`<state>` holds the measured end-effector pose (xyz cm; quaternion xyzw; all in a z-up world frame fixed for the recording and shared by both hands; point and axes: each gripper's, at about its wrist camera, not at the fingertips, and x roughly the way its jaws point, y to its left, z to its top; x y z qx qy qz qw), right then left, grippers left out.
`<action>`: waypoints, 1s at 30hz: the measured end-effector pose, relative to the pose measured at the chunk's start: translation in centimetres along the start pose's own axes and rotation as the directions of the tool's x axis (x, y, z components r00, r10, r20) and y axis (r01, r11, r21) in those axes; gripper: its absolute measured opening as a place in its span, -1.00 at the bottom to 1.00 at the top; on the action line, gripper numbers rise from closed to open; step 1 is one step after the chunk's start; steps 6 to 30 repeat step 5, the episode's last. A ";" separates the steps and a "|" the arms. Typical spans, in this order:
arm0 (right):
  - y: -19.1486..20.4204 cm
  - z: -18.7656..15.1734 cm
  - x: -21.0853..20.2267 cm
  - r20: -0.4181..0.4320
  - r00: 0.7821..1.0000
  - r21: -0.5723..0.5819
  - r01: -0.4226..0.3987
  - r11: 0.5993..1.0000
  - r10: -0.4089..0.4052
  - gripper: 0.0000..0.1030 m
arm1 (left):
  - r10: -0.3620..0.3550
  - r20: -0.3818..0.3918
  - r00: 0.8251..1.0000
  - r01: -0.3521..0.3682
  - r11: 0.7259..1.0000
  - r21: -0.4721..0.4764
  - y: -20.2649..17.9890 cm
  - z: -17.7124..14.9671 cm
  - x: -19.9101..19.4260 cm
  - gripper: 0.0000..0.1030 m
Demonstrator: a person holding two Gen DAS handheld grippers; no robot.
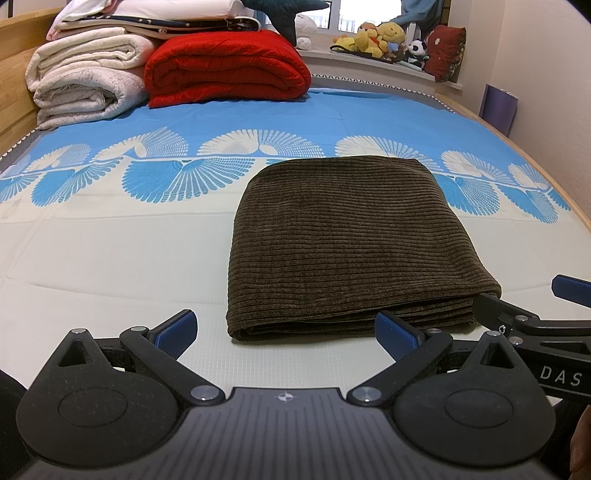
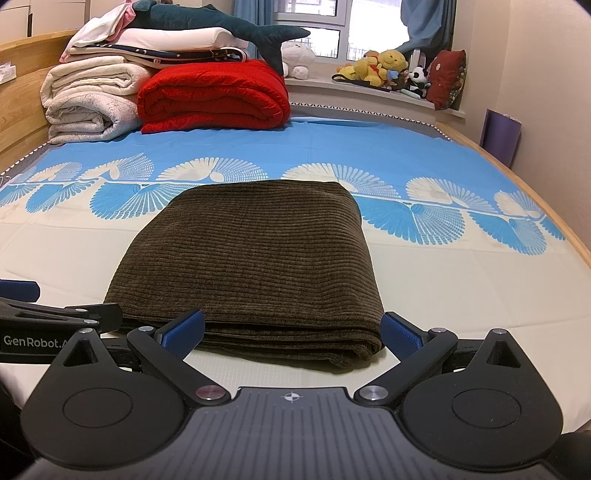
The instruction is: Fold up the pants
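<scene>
The pants lie folded on the bed, just beyond my left gripper and right gripper — both wide open, empty — I'd square the near edge gently.

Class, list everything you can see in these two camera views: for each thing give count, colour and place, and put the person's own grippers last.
pants: one, dark brown corduroy, folded on the sheet, near edge
bed sheet: one, cream and blue fan print, covers the bed
red blanket: one, folded, far left
white blankets: stack, cream, left of the red one
shark plush: one, teal, atop the stack
soft toys: several, mostly yellow, windowsill
red cushion: one, windowsill right
left gripper: black, blue pads, open
right gripper: same, open
</scene>
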<state>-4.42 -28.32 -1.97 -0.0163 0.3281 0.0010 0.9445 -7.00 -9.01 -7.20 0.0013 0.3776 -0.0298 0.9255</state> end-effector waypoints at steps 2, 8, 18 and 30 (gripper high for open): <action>0.0 0.0 0.0 0.000 1.000 0.001 0.000 1.000 0.000 0.96 | 0.000 0.000 1.000 0.000 1.000 0.000 0.0 0.0 0.0 0.99; 0.0 0.0 0.0 -0.001 1.000 0.000 -0.001 1.000 0.001 0.96 | 0.000 -0.002 1.000 0.000 1.000 -0.001 0.0 0.0 0.0 0.99; 0.0 0.0 0.0 -0.001 1.000 0.000 -0.001 1.000 0.001 0.96 | 0.000 -0.002 1.000 0.000 1.000 -0.001 0.0 0.0 0.0 0.99; 0.0 0.0 0.0 -0.001 1.000 0.000 -0.001 1.000 0.001 0.96 | 0.000 -0.002 1.000 0.000 1.000 -0.001 0.0 0.0 0.0 0.99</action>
